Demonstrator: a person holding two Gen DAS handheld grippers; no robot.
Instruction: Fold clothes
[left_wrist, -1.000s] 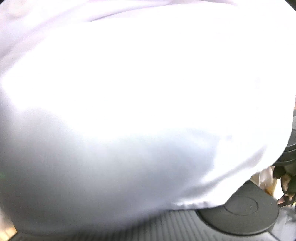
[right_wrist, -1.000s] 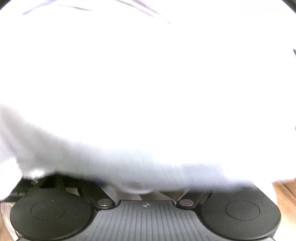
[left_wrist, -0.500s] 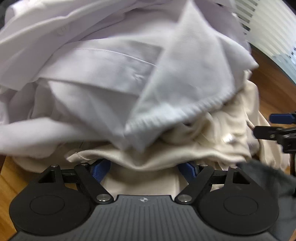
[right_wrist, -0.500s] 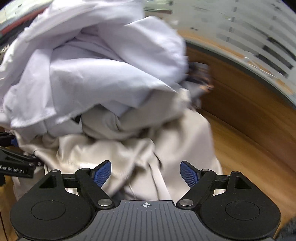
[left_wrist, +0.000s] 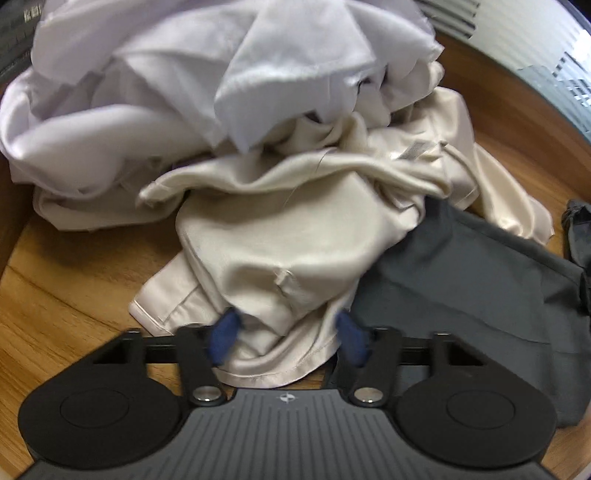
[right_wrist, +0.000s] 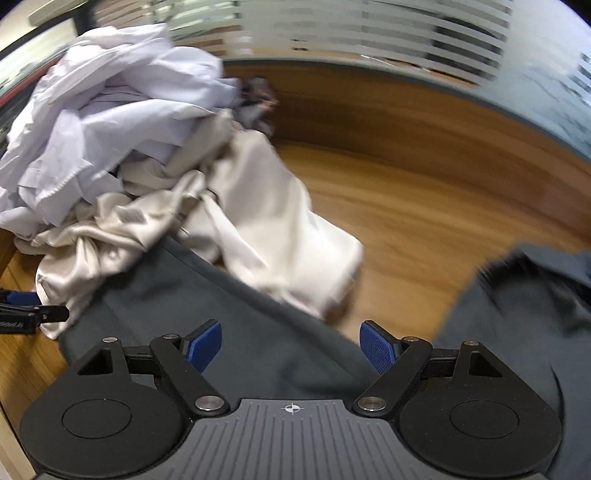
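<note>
Progress: nothing folded yet, by the look of it. All garments lie in one crumpled heap on the wooden table (right_wrist: 424, 206). White shirt (left_wrist: 155, 85) is bunched on top at the far side; cream satin garment (left_wrist: 280, 229) sprawls below it toward the near edge; dark grey garment (left_wrist: 480, 288) lies spread flat, partly tucked under the cream one. Sorting, flattening and every fold remain.

Left gripper (left_wrist: 288, 334): low at the near edge of the pile, jaws apart, cream hem bunched between the blue pads but not visibly pinched.

Right gripper (right_wrist: 291, 349): low over the dark grey garment, jaws wide apart, holding nothing; grey cloth lies beneath and between the pads. View is motion-blurred.
</note>
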